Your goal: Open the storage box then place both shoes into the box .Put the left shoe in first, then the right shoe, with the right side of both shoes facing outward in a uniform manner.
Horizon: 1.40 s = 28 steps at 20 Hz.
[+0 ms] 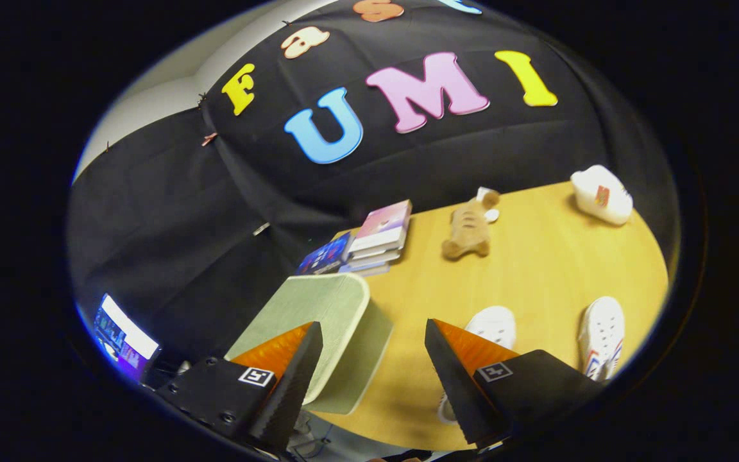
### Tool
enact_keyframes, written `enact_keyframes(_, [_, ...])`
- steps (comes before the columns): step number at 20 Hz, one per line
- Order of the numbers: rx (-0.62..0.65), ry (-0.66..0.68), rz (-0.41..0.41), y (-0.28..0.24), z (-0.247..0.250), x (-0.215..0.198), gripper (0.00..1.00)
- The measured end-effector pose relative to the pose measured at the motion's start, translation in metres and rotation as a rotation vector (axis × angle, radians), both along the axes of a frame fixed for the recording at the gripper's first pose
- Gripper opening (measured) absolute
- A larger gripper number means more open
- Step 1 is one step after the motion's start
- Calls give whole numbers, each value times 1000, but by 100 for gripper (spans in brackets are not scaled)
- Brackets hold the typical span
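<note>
Hovering with jaws wide and empty, the gripper (373, 378) faced the pale-green storage box (318, 321) at the table (536, 269) edge, its lid probably light and stiff, best taken at the rim; two white shoes (494, 327) (602, 333) lay beside it.

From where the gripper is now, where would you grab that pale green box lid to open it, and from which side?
Probably the lid's rounded front edge, where it overhangs the storage box's side wall. That lip sits just ahead of the open gripper, partly behind one finger, so coming from the table side with one finger above and one beneath looks easiest. A hinge or latch cannot be made out.
</note>
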State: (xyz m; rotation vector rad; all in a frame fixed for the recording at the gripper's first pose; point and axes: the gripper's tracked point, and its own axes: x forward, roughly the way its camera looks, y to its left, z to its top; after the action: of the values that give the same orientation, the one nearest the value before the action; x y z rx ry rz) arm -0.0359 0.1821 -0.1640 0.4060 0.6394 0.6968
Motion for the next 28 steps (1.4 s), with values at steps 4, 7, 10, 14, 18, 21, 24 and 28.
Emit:
enact_keyframes(4, [98,165,136,32,-28,-28,98])
enact_keyframes(7, [155,262,191,51,-46,-40,98])
enact_keyframes(10, [208,334,250,69,-53,-50,98])
enact_keyframes(14, [275,429,313,95,-61,-61,98])
enact_keyframes(18, [326,507,350,112,-65,-67,96])
enact_keyframes(21, [340,535,353,115,-67,-63,82])
enact_keyframes(24, [363,618,349,112,-64,-62,64])
enact_keyframes(28, [378,668,328,113,-60,-58,33])
